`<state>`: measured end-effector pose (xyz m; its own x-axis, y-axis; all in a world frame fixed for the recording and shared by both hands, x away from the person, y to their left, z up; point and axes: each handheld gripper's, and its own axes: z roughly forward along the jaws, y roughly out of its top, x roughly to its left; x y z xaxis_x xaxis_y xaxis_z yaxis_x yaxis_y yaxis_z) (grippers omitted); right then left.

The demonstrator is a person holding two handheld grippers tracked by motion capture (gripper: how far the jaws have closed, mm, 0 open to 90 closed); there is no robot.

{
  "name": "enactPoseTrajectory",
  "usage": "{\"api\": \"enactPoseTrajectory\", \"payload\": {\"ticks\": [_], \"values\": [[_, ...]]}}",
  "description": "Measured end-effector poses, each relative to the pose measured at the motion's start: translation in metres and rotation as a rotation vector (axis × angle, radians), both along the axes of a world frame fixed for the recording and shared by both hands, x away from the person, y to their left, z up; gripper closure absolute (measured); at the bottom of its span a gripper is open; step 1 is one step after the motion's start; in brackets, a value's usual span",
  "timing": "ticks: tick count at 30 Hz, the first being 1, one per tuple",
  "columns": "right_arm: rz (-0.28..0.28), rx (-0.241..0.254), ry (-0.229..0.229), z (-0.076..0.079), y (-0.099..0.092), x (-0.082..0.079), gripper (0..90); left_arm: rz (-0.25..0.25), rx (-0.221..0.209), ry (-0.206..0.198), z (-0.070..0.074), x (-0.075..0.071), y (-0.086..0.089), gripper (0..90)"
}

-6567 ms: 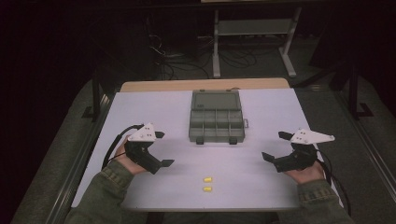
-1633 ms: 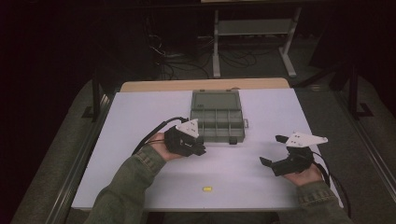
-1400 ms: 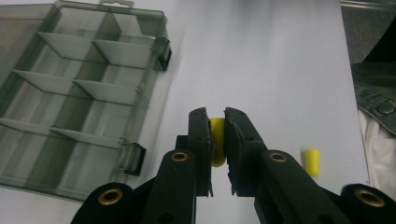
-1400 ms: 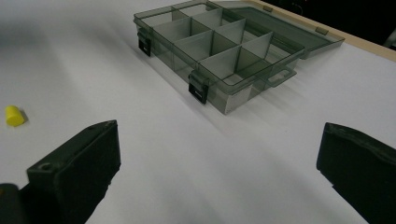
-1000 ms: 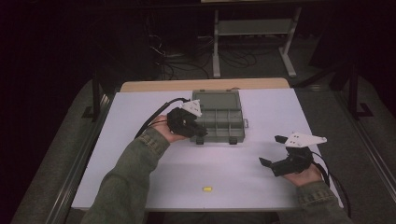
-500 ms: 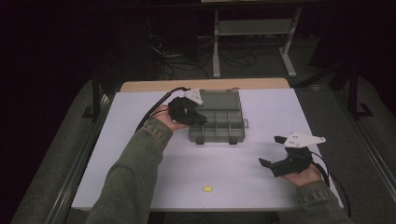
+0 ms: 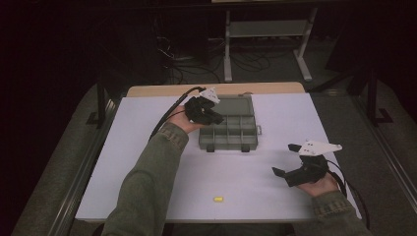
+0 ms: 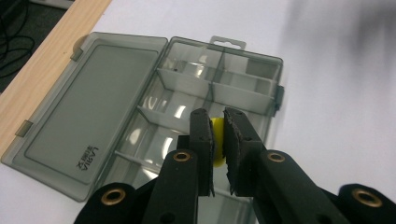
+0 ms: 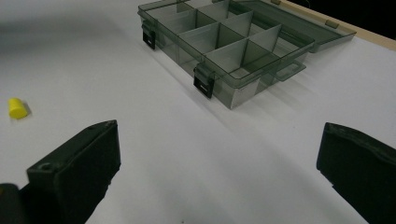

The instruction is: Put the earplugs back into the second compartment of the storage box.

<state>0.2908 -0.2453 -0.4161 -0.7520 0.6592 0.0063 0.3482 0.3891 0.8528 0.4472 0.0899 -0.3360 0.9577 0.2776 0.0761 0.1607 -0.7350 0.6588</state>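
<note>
The small yellow plug point(image 8: 217, 140) sits clamped between the jaws of the left gripper point(image 8: 215, 122), hanging above the open compartments of the grey plastic organizer box point(image 7: 228, 129) at the centre of the high view. A moment back that gripper was lower in the frame, short of the box's near edge; it has since travelled up over the box's left end, so the carry is nearly done and what remains is likely to release the plug into a cell. The box's lid point(image 8: 88, 109) lies folded flat at the left of the left gripper view. A second yellow plug point(image 7: 218, 199) waits on the white tabletop point(image 7: 147, 162) at lower centre. The right gripper point(image 7: 290, 161), lower right, has not moved, its jaws wide and empty.
</note>
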Motion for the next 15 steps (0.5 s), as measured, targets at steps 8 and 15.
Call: {"api": "enactPoseTrajectory", "payload": {"ticks": [8,15], "values": [[0.003,0.006,-0.004,0.0,-0.001,-0.002,0.0,0.033,0.0,0.007,-0.019,0.017,-0.005,82.8],[0.003,0.008,-0.004,0.0,-0.002,-0.002,0.0,0.061,-0.011,0.044,-0.036,0.033,-0.001,82.8]]}}
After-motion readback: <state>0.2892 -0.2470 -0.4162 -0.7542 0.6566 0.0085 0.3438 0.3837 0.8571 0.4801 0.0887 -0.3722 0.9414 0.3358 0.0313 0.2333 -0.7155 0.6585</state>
